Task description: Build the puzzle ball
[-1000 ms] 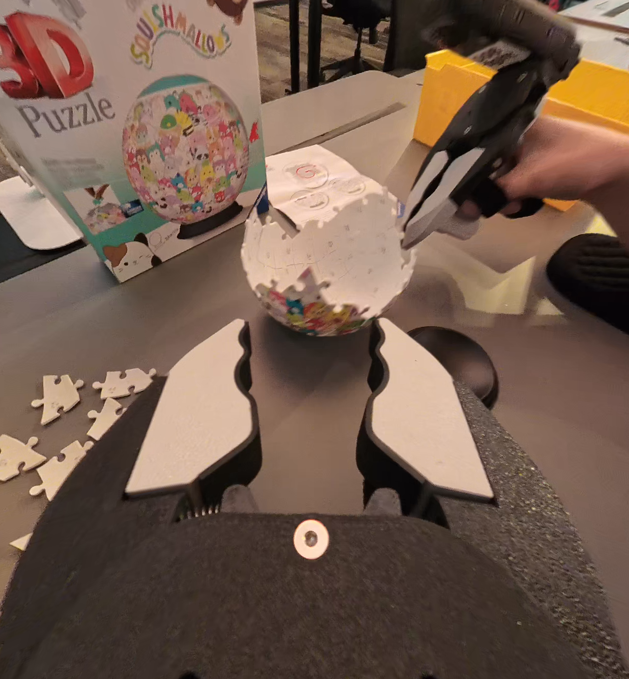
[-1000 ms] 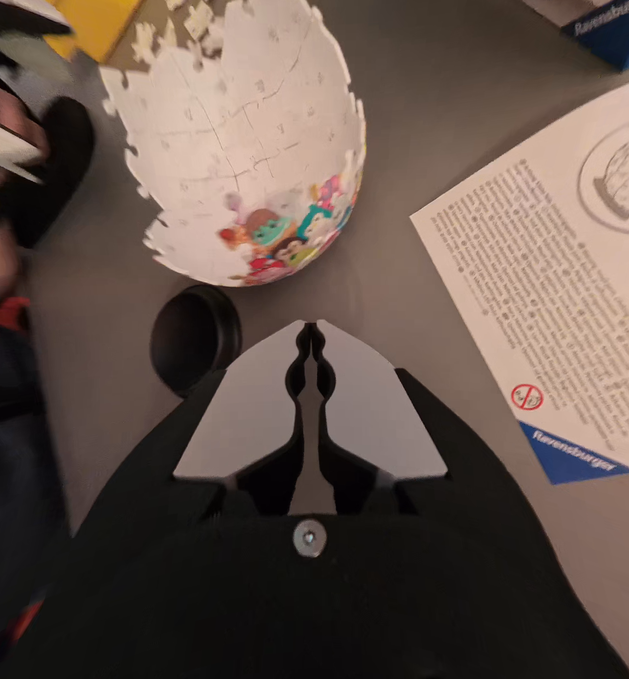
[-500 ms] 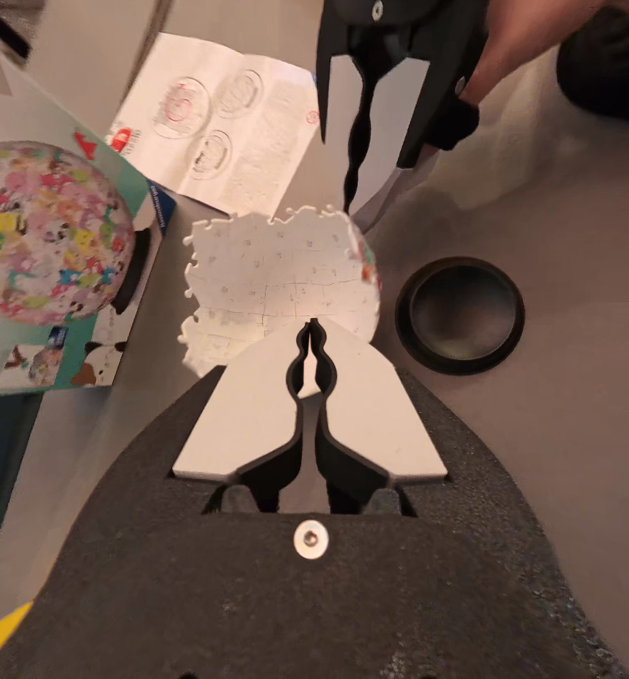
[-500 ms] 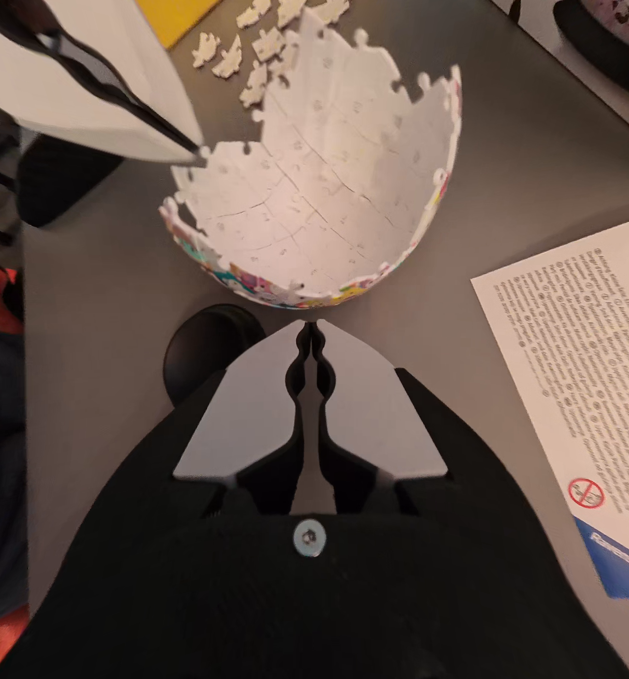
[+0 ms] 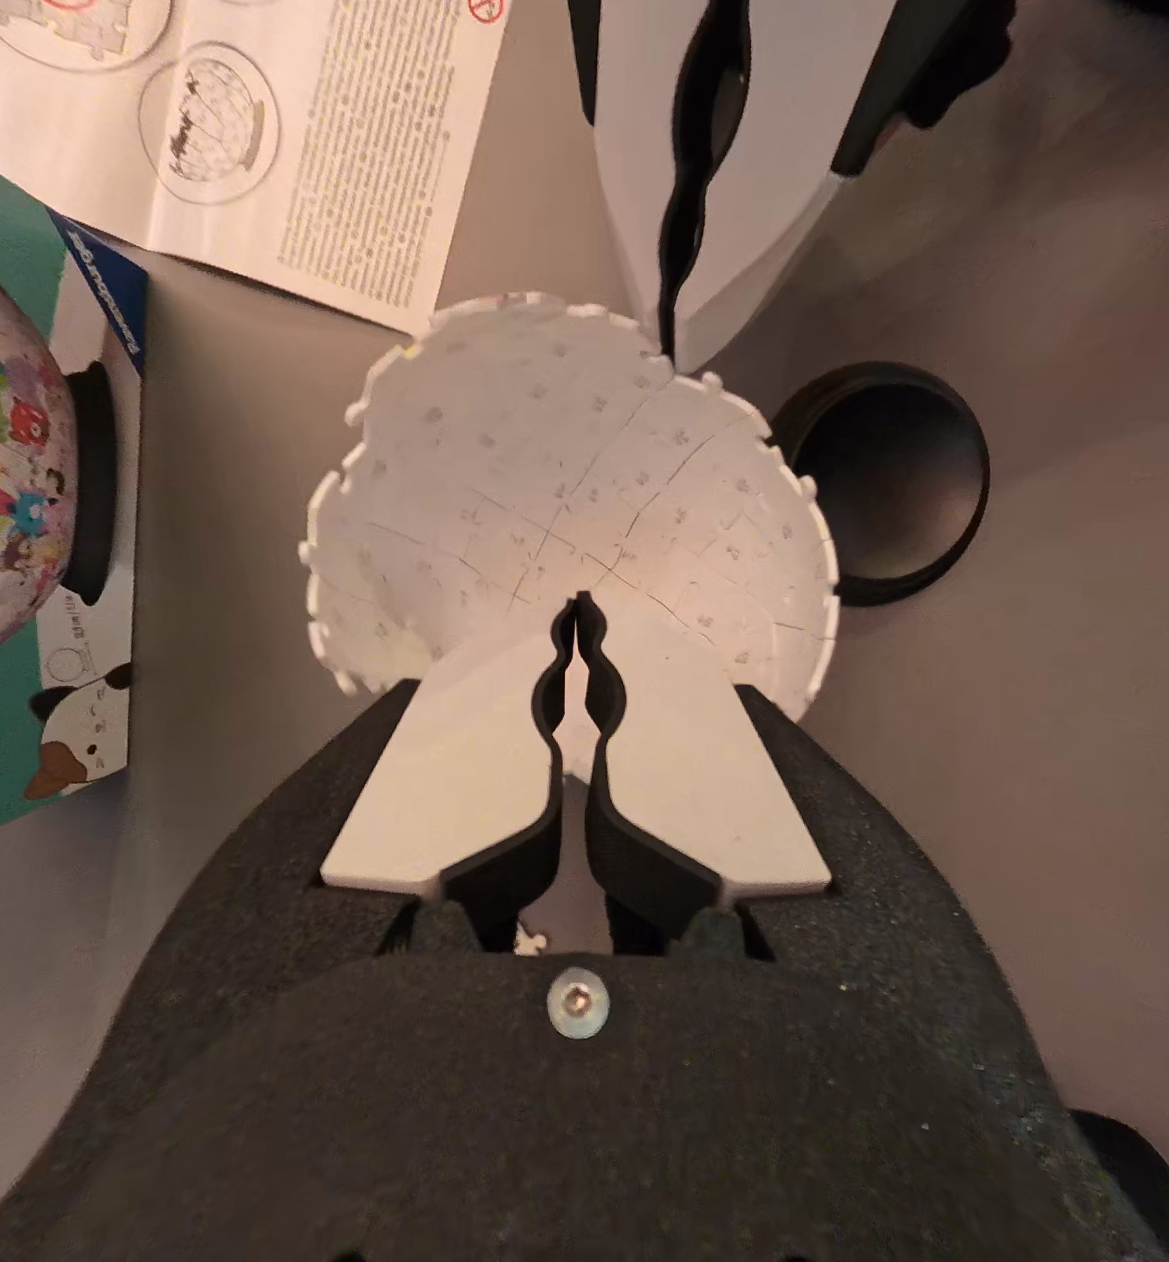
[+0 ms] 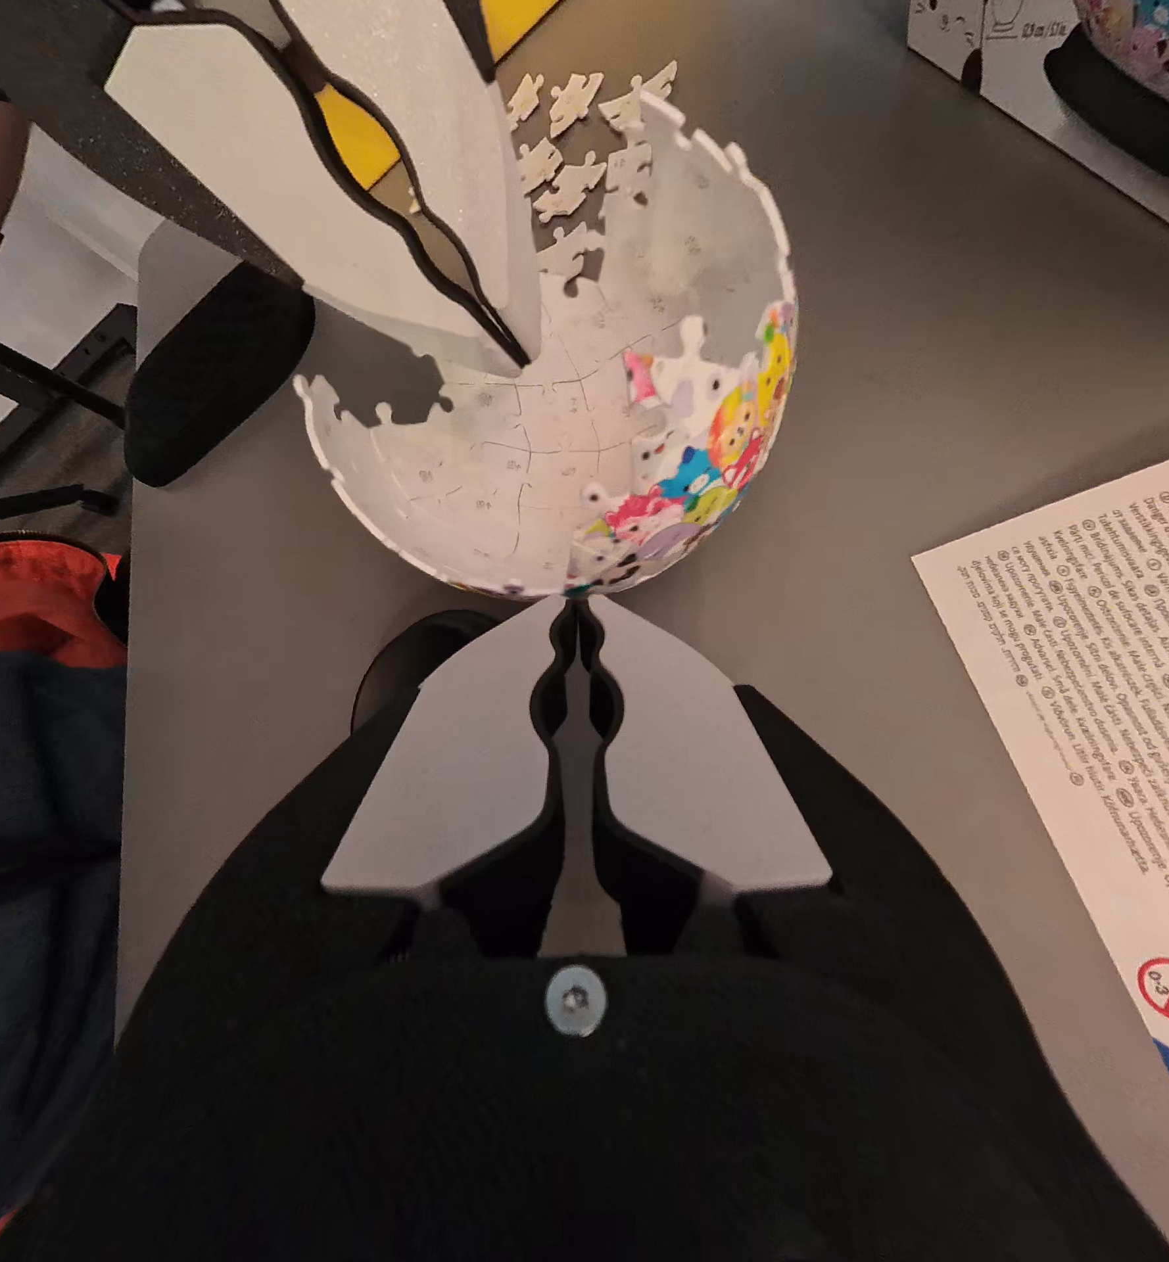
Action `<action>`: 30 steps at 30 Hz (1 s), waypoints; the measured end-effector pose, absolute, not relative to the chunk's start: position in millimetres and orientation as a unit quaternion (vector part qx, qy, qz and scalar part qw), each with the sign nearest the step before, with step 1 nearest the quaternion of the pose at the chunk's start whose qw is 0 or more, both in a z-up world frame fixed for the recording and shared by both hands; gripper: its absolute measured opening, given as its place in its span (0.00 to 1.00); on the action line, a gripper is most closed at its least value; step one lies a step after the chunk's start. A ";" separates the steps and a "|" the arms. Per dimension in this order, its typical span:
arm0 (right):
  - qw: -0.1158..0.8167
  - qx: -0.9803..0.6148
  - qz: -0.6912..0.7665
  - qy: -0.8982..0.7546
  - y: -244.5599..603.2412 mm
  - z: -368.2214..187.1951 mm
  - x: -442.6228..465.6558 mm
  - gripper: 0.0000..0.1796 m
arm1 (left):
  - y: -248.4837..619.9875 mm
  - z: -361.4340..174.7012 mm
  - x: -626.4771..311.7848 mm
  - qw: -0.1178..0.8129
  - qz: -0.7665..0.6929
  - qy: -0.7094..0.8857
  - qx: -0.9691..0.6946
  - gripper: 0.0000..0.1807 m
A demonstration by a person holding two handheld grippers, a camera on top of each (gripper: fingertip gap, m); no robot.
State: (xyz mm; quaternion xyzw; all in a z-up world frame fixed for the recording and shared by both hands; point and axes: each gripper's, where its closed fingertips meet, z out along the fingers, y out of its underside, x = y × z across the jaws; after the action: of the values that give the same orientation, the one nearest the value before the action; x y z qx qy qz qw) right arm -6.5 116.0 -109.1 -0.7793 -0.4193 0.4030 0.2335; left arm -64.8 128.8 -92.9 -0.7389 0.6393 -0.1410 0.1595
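Note:
The half-built puzzle ball (image 5: 568, 492) is a white shell with a colourful outside, lying on the grey table with its opening up. It also shows in the right wrist view (image 6: 554, 464). My left gripper (image 5: 578, 597) is shut and reaches over the near rim, its tips against the shell's white inner surface. It shows from across in the right wrist view (image 6: 520, 358). My right gripper (image 6: 576, 604) is shut with its tips touching the shell's outer edge; in the left wrist view (image 5: 667, 348) it meets the far rim. Neither holds a loose piece.
The black ring stand (image 5: 882, 478) lies right of the ball. The instruction sheet (image 5: 308, 136) and puzzle box (image 5: 21, 512) lie far and left. Several loose white pieces (image 6: 568, 136) lie beyond the ball, near a yellow bin (image 6: 356, 143). A black chair arm (image 6: 213, 382) is beside the table. The tips of one gripper are about 7 cm away from the tips of the other.
My left gripper closed, rose over the ball and dipped its tips inside. The ball turned its opening upward. My right gripper stayed shut and came to touch the ball's edge.

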 end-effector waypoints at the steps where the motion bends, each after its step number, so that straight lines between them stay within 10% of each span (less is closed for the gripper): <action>1: 0.233 -0.779 0.405 -0.419 116.3 -108.9 -7.2 0.01 | 127.2 -93.6 -66.0 0.156 -0.144 0.640 -0.739 0.00; 30: 0.252 -0.817 0.298 -0.424 99.2 -130.9 22.2 0.05 | 116.1 -108.7 -58.0 0.085 -0.131 0.675 -0.721 0.00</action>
State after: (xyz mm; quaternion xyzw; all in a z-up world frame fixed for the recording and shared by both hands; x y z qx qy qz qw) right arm 22.2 99.2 -130.9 -0.8171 -0.4240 0.2984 0.2522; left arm -58.0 116.1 -108.7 -0.7206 0.6754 -0.1314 0.0849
